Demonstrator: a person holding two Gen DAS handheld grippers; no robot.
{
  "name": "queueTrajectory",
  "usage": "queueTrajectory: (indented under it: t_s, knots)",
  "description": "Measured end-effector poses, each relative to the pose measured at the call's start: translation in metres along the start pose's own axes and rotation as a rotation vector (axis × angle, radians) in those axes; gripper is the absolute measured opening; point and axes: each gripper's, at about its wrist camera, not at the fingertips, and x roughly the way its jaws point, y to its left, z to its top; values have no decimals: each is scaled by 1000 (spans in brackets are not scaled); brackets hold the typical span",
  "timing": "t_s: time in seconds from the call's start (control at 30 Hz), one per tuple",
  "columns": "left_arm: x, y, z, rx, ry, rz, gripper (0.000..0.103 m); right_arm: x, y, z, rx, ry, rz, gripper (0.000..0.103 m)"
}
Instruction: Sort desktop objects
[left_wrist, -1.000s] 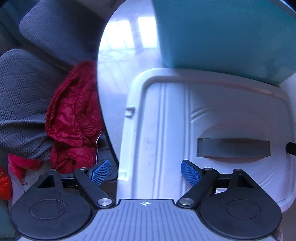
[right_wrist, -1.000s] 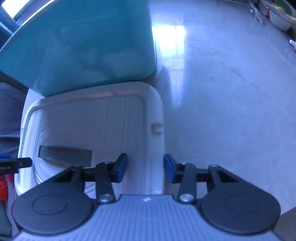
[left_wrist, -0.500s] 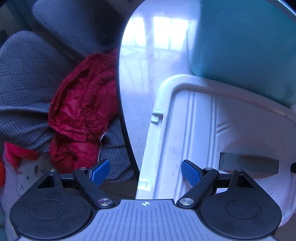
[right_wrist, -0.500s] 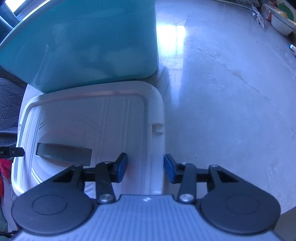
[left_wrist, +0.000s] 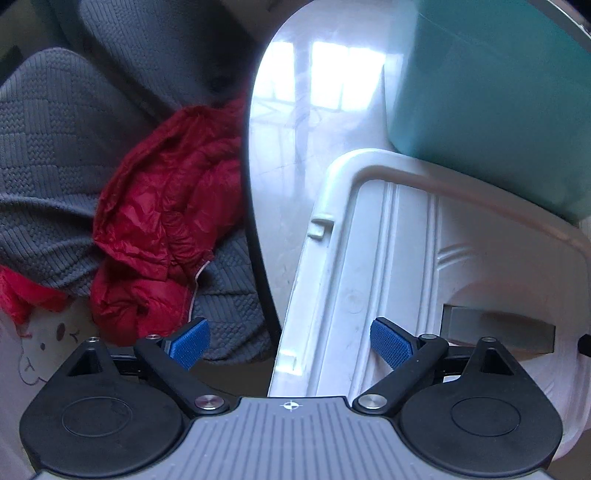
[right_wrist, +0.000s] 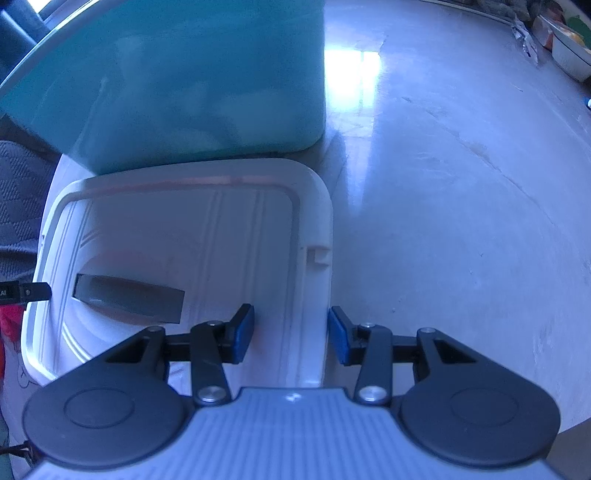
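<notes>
**While lid waits on table — both grippers lined up on its edges**

With white lid (right_wrist: 207, 236) lying flat on pale table (right_wrist: 461, 184), top end tucked against teal bin (right_wrist: 184, 81), grey handle (right_wrist: 129, 295) facing up. Right gripper (right_wrist: 291, 332) straddling lid's right rim, blue pads (right_wrist: 243, 328) part-closed either side — right-hand pad close against the rim, other one apparently short of the plastic; cannot tell whether actually clamped. Left gripper (left_wrist: 291, 343) over lid's left edge, jaws spread wide and just now opening further; rim between them, neither pad touching, nothing held. Beyond table edge: red jacket (left_wrist: 159, 221) on grey knitted cushion (left_wrist: 48, 155).

Step in hand, by judgement: setting up a two-sided pick of the lid, presumably to cap the bin. Not lifted yet.

Next move calls for: lowering left jaws over rim, closing squarely; firming up right grip; then raising both ends level — smooth plastic, likely to slip or tilt if one side leads.
</notes>
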Motion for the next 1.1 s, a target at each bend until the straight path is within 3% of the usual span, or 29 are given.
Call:
queueTrajectory:
  t_s: [0.4, 0.77, 0.87, 0.97, 1.1]
  knots:
    - [-7, 12, -25, 4, 6, 10, 95, -13, 8, -26, -39, 13, 14, 44]
    - [-11, 30, -50, -49, 24, -28, 95, -14, 18, -42, -47, 20, 15, 44]
    - [-9, 36, -55, -62, 16, -68, 95, -13, 20, -42, -51, 20, 13, 44]
    - [-2, 52, -58, -99, 10, -156, 95, -14, 18, -41, -52, 23, 18, 44]
    - [16, 83, -69, -268, 46, -331, 95, -14, 18, -40, -54, 26, 15, 44]
